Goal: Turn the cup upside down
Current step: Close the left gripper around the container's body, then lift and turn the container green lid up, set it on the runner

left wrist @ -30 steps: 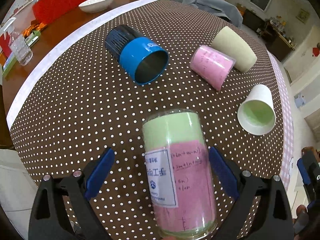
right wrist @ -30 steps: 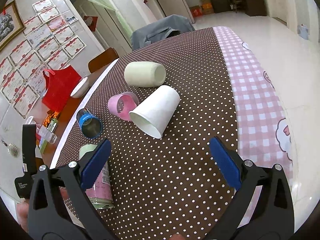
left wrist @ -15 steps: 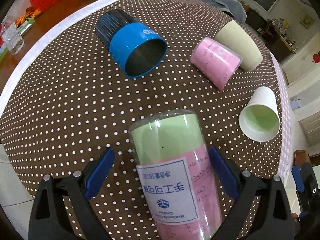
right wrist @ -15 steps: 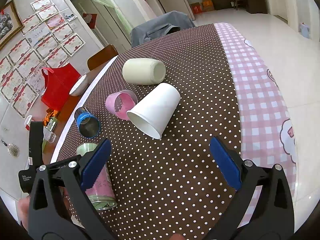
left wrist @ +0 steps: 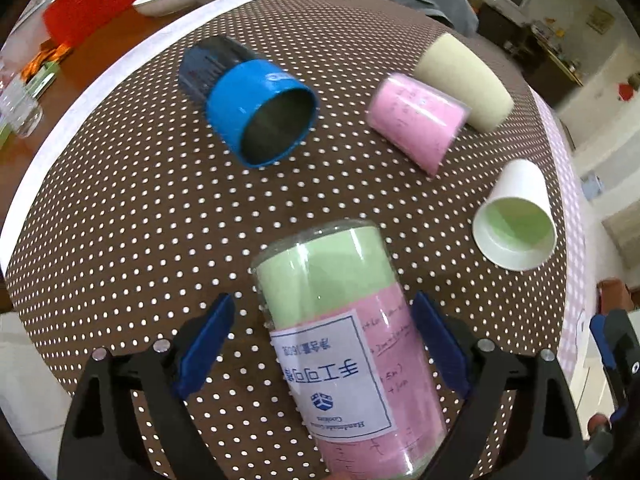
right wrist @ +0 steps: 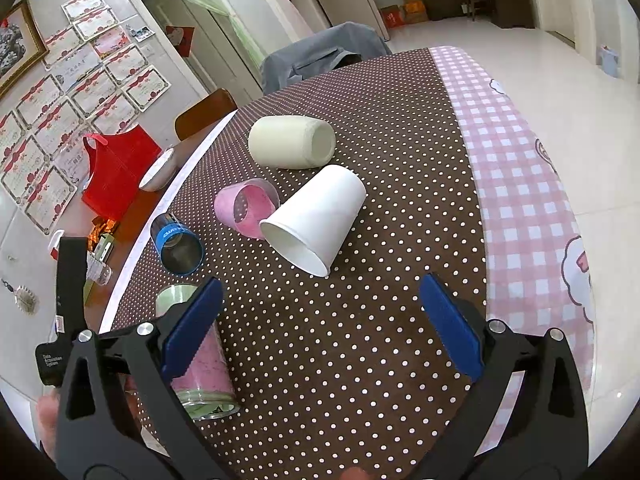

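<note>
Left wrist view: the left gripper [left wrist: 320, 340] is spread wide, holding nothing, with the clear cylindrical glass cup lined with green and pink paper and a white label [left wrist: 340, 344] lying on its side between the blue pads. Neither pad touches the glass; the right one sits just beside its wall, the left one well apart. Ahead of the fingers on the brown polka-dot tablecloth [left wrist: 120, 208] lie a blue-rimmed dark metal cup [left wrist: 248, 100], a pink translucent plastic cup [left wrist: 416, 120], a beige cup [left wrist: 464, 80] and a white paper cup with a green inside [left wrist: 516, 220], all on their sides. The risk here is an off-centre close — the near pad would meet the round glass first and roll it aside, or the smooth wall could slip out as it is lifted and turned.

Right wrist view: the right gripper [right wrist: 320, 320] also hangs open and empty above bare cloth, the white paper cup just ahead of it. The glass cup lies to its left, partly behind the left finger [right wrist: 192, 324] — a careless sweep that way could knock it.
</note>
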Action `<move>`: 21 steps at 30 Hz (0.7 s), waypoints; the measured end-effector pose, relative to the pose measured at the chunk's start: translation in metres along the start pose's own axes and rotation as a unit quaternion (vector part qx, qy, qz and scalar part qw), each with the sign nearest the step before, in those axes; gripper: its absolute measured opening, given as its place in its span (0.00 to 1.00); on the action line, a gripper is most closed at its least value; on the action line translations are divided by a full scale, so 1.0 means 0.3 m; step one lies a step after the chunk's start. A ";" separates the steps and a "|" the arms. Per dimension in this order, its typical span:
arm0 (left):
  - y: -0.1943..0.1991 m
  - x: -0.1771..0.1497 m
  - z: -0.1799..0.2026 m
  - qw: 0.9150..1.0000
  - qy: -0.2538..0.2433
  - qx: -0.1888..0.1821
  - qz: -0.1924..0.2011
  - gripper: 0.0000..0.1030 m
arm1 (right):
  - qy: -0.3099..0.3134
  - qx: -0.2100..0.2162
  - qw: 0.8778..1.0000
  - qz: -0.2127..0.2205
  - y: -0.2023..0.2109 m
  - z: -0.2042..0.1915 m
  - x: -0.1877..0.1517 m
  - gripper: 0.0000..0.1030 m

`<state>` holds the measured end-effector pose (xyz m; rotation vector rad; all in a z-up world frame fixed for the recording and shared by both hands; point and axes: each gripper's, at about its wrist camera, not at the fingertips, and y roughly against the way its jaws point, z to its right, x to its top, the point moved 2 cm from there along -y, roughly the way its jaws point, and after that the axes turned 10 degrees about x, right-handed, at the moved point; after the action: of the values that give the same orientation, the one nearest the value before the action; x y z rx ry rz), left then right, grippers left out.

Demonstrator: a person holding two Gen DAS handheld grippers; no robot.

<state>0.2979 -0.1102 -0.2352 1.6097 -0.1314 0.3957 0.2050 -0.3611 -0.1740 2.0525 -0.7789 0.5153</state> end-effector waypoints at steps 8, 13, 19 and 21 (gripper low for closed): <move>-0.021 -0.011 -0.055 0.999 0.023 -0.039 -0.011 0.81 | 0.001 -0.001 1.000 0.003 0.004 -0.010 -0.001 0.94; -0.025 0.010 -0.004 0.996 -0.022 -0.082 -0.005 0.74 | 0.000 0.000 1.000 0.006 0.015 -0.023 -0.006 0.94; 0.074 0.022 0.030 0.991 -0.072 -0.092 0.066 0.72 | -0.002 -0.009 1.000 0.014 0.049 -0.038 -0.021 0.94; 0.105 0.000 0.032 0.988 -0.083 -0.098 0.087 0.72 | -0.004 -0.012 1.000 0.017 0.060 -0.043 -0.025 0.94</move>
<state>0.2895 -0.1223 -0.2059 1.4402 -0.4272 0.3695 0.1862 -0.3557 -0.1613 2.0228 -0.8221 0.5143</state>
